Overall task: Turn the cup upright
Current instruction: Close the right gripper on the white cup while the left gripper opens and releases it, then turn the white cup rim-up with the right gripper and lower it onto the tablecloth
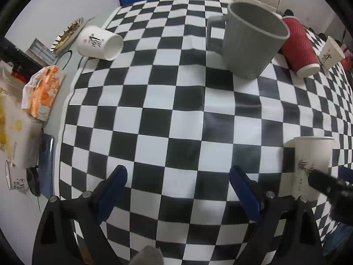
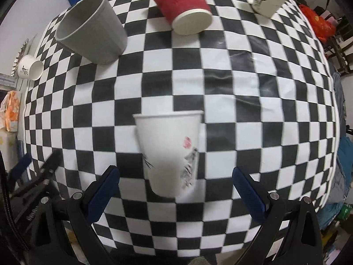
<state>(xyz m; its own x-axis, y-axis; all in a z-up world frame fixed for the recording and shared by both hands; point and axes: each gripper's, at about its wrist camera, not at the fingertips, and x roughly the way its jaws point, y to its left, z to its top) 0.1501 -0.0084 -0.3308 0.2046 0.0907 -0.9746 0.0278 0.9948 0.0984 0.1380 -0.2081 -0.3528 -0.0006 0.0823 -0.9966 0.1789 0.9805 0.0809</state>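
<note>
Right wrist view shows your right gripper (image 2: 174, 190) spread wide, gripping nothing, the white paper cup (image 2: 169, 152) standing mouth-up between its fingers on the checkered cloth (image 2: 242, 101), seemingly just released, while your left gripper (image 1: 178, 190) waits empty, wide open.

Matt paper cup (image 2: 169, 152), creased glossy tablecloth (image 2: 242, 84)

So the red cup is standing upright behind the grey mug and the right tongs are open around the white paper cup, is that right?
Not quite. The red cup lies on its side, as the right wrist view shows. The rest holds: it is behind the grey mug, and the right tongs are open around the white paper cup.
</note>
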